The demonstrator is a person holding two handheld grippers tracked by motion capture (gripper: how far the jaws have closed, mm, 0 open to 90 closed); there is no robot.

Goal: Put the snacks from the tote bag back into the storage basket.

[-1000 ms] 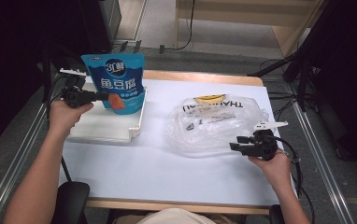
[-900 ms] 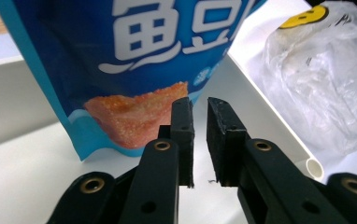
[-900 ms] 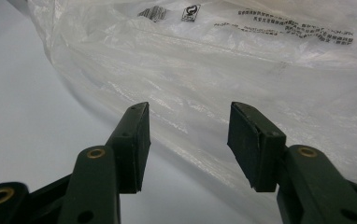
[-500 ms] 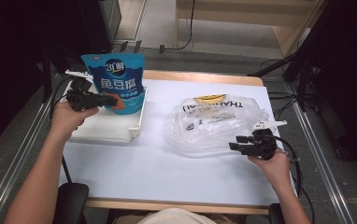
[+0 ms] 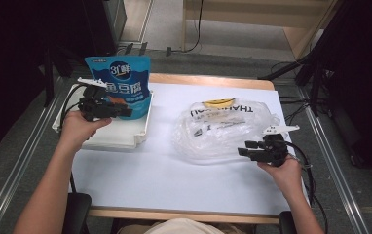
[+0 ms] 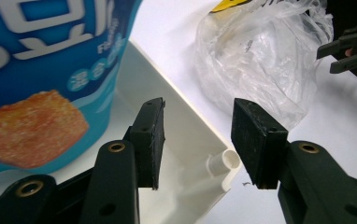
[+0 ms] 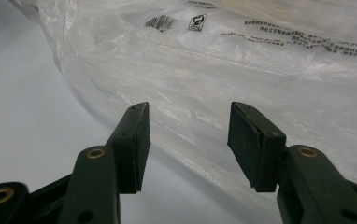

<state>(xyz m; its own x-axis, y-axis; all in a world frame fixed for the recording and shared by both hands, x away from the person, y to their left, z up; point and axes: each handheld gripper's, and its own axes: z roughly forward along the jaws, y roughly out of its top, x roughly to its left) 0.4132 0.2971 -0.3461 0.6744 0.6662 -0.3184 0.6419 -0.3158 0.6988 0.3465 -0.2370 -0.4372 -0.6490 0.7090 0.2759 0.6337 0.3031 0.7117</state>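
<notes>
My left hand-held gripper (image 5: 125, 111) has just been opening, nothing between its jaws, so the blue pouch (image 5: 121, 87) stands upright in the white tray (image 5: 120, 139). My right hand-held gripper (image 5: 245, 150) sits spread at the clear plastic bag (image 5: 223, 127) on the worktop (image 5: 174, 180), probably ready to grab it.

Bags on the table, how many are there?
2. The blue snack bag stands in the white tray at the left; the clear plastic bag lies on the white sheet at the right. Anything inside it is hard to tell.
</notes>
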